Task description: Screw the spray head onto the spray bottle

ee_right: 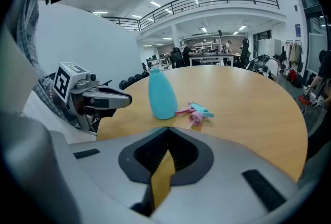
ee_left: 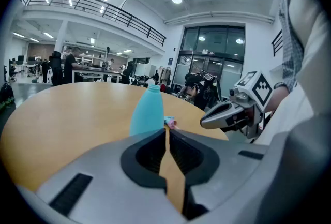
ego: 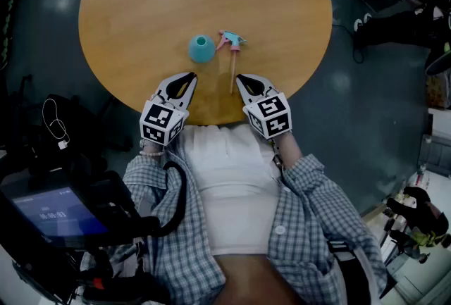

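Spray bottle [ego: 201,48] stands beside the spray head [ego: 231,40].

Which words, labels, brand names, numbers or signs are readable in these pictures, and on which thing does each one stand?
The screen at the lower left of the head view: pale figures, too blurred to read.
The bottle and the spray head: no print visible.
The left gripper and the right gripper: black-and-white square patterns only, no letters.
Nothing else can be read.
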Available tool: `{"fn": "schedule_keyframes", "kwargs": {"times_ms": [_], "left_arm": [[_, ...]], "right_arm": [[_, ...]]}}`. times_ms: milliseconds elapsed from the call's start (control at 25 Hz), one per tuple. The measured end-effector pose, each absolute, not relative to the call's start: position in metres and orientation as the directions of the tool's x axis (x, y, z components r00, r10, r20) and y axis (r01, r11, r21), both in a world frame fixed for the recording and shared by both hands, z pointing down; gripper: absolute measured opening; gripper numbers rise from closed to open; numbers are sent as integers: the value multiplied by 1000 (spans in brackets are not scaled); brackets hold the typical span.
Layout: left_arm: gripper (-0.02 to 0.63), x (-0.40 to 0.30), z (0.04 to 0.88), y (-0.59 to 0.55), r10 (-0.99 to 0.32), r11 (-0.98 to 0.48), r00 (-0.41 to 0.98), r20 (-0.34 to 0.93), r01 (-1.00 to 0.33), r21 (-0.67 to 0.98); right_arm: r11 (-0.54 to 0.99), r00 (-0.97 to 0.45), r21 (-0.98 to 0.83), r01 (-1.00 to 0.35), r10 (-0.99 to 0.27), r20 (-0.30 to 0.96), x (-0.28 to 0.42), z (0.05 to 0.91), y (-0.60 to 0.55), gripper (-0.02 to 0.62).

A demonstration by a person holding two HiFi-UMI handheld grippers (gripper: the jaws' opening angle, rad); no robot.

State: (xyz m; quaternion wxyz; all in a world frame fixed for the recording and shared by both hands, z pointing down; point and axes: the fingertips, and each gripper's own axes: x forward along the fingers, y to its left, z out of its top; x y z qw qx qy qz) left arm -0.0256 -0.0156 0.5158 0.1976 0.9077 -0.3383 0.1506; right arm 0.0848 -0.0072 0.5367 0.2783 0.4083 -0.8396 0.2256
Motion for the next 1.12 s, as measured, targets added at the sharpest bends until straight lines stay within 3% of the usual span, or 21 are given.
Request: {"fn": "schedule_keyframes", "kwargs": {"times_ms": [120,600,920,1120], "left_arm": [[24,-27,516,-19,-563,-692,723,400,-677,251],[348,-25,523,-62,-639,-665,632,438,-740,98],[413,-5,527,-77,-621,-680,646,444,-726,104],[413,5,534,-78,-590,-695,663,461,-707,128]], "right_arm": [[565,-511,-150,-811,-560,652,85,536,-7,-5],[555,-496,-138,-820,-568,657,92,528,-4,-5],[533,-468,-122,-837,-582,665,102,523,2,-5],[525,-455,-116,-843,-582,674,106,520,8,-5]]}}
